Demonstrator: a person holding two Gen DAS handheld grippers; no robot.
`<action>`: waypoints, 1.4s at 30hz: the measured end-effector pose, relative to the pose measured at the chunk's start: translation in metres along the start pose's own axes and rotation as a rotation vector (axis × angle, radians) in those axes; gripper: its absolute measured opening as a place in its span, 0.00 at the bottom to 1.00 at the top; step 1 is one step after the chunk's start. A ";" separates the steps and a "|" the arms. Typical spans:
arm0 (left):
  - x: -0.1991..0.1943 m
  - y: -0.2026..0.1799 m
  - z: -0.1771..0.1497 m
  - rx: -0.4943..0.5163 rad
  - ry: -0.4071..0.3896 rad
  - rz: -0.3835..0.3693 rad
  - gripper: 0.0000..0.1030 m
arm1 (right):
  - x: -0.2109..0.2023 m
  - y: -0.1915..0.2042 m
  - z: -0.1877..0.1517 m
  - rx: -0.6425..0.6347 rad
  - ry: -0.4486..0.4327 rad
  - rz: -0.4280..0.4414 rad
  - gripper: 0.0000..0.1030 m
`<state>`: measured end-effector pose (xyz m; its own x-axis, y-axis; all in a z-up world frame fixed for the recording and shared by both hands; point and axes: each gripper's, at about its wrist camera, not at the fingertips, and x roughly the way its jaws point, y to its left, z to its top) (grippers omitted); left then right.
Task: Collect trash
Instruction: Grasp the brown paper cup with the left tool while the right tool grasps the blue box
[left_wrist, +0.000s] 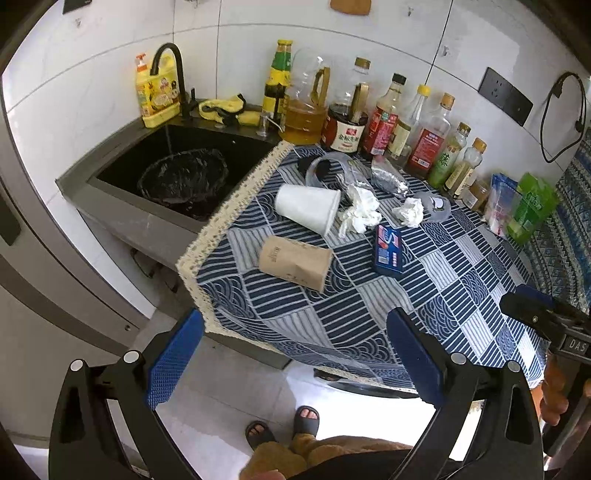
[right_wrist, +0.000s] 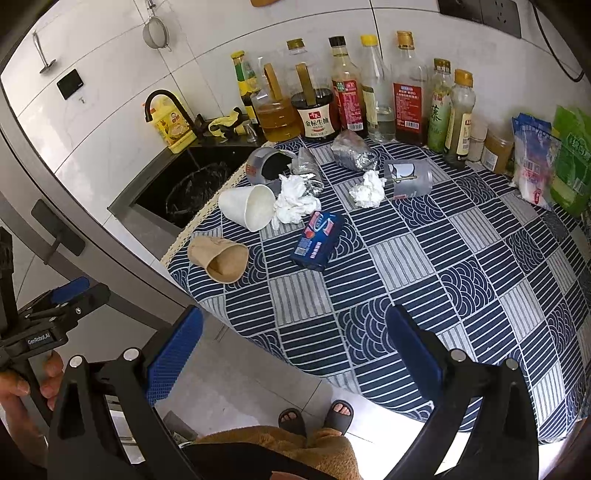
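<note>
Trash lies on a blue patterned tablecloth (left_wrist: 369, 295) (right_wrist: 443, 258): a brown paper cup (left_wrist: 294, 262) (right_wrist: 218, 259) on its side, a white cup (left_wrist: 307, 208) (right_wrist: 246, 207), crumpled tissues (left_wrist: 360, 214) (right_wrist: 295, 201) (right_wrist: 367, 189), a blue box (left_wrist: 388, 250) (right_wrist: 318, 240), foil (left_wrist: 389, 179) (right_wrist: 352, 150) and clear plastic cups (left_wrist: 328, 168) (right_wrist: 408, 178). A bin lined with a black bag (left_wrist: 183, 177) (right_wrist: 197, 190) sits in the sink. My left gripper (left_wrist: 291, 358) and right gripper (right_wrist: 291, 354) are both open and empty, held back from the table's near edge.
Oil and sauce bottles (left_wrist: 343, 110) (right_wrist: 369, 88) line the wall behind the trash. Green and white packets (left_wrist: 524, 206) (right_wrist: 554, 166) stand at the right. A black tap (left_wrist: 173, 70) (right_wrist: 170, 107) and yellow detergent jug (left_wrist: 155, 92) flank the sink. The person's feet (left_wrist: 284, 424) (right_wrist: 317, 415) are below.
</note>
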<state>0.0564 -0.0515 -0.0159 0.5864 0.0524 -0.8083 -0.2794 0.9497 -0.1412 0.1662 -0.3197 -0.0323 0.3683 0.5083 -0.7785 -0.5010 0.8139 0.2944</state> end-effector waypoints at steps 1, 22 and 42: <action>0.002 -0.003 0.001 0.002 0.002 0.000 0.94 | 0.001 -0.004 0.000 -0.001 0.002 0.003 0.96; 0.080 -0.029 0.020 0.085 0.133 0.028 0.94 | 0.009 -0.081 -0.001 0.147 0.020 0.078 0.96; 0.179 0.018 0.051 0.120 0.299 -0.033 0.94 | 0.057 -0.065 0.004 0.240 0.092 0.099 0.96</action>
<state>0.1954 -0.0096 -0.1335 0.3391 -0.0554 -0.9391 -0.1621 0.9799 -0.1164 0.2233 -0.3423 -0.0934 0.2482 0.5698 -0.7834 -0.3273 0.8105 0.4858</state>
